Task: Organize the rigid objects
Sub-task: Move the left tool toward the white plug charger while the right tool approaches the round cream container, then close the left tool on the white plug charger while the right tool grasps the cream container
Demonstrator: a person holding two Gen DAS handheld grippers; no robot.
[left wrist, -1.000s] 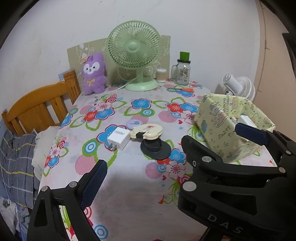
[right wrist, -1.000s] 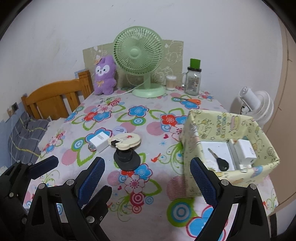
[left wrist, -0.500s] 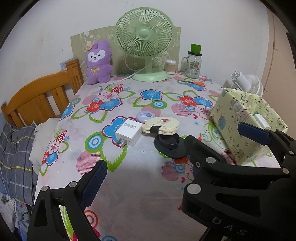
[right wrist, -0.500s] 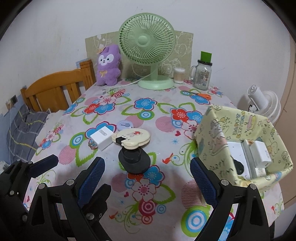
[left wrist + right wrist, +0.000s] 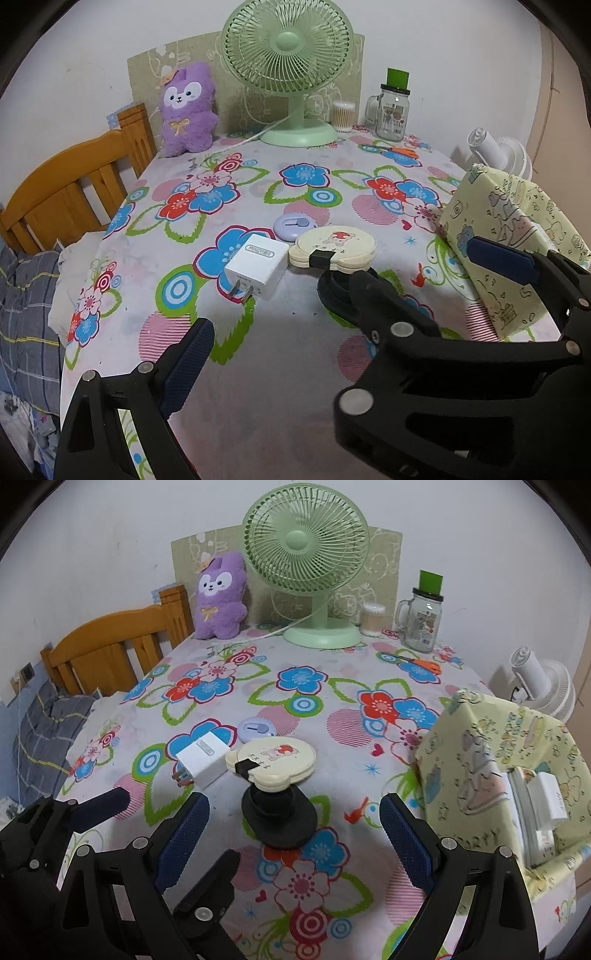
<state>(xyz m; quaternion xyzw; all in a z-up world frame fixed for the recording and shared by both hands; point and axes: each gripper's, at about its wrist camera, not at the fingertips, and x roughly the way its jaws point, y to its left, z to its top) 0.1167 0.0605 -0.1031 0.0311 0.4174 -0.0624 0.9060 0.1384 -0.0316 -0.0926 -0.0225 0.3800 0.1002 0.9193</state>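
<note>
Right wrist view: the right gripper (image 5: 291, 834) stands with jaws wide and nothing between them, the black round-based stand with a cream bear-shaped folding top (image 5: 271, 766) just beyond its pads. Touching that top on its left lies the white cube-shaped plastic wall charger (image 5: 201, 762), prongs toward the near edge of the table. Just behind both sits the small lilac round disc (image 5: 256, 729). At right, the pale yellow cartoon-print open box (image 5: 491, 760) already holds white boxed items. The left gripper (image 5: 159, 808), jaws likewise wide and empty, shows at near left.

Left wrist view confirms the charger (image 5: 256, 271) lying flat on the floral tablecloth (image 5: 295, 369), near and ahead of the left gripper's pads.

Assessment: the charger appears light, stiff and smooth-sided, so probably slippery; grip across two opposite flat faces, clear of the prongs. The stand looks top-heavy and hinged; taking it by the black neck or base seems safer than by the cream top, which may fold. The disc is low and flat, hard to pinch except by its rim.
</note>
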